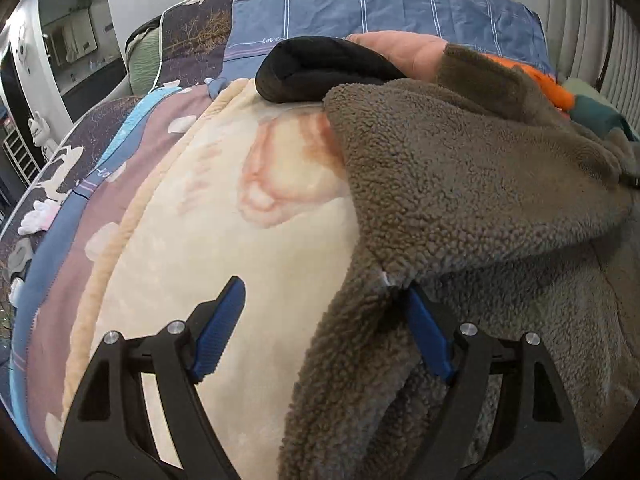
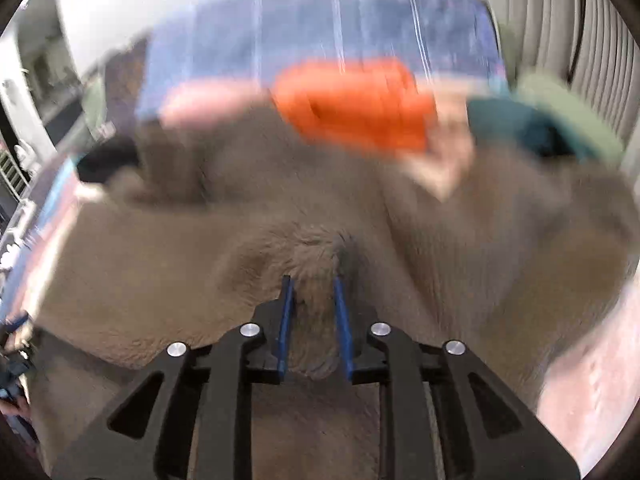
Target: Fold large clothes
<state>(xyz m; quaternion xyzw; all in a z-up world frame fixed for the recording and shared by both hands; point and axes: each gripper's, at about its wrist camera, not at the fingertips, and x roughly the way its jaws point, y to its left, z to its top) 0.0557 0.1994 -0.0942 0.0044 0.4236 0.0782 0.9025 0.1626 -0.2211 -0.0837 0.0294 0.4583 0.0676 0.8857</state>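
Observation:
A large brown fleece garment (image 1: pixel 460 184) lies crumpled on a cream blanket (image 1: pixel 208 232) on the bed. In the left wrist view my left gripper (image 1: pixel 322 286) stands open and wide. A hanging edge of the fleece rests against its right finger (image 1: pixel 424 332), while its left finger (image 1: pixel 222 320) is bare above the blanket. The right wrist view is blurred. It shows my right gripper (image 2: pixel 312 280) with its jaws narrow and a bunched fold of the brown fleece (image 2: pixel 316 248) pinched between the blue pads. Fleece fills most of that view.
Folded clothes lie at the far side of the bed: a black piece (image 1: pixel 320 68), a peach one (image 1: pixel 400 50), an orange one (image 2: pixel 356 104) and a teal one (image 2: pixel 516 124). Blue checked bedding (image 1: pixel 360 4) lies behind them. A ribbed white curtain (image 1: pixel 592 40) is at the right.

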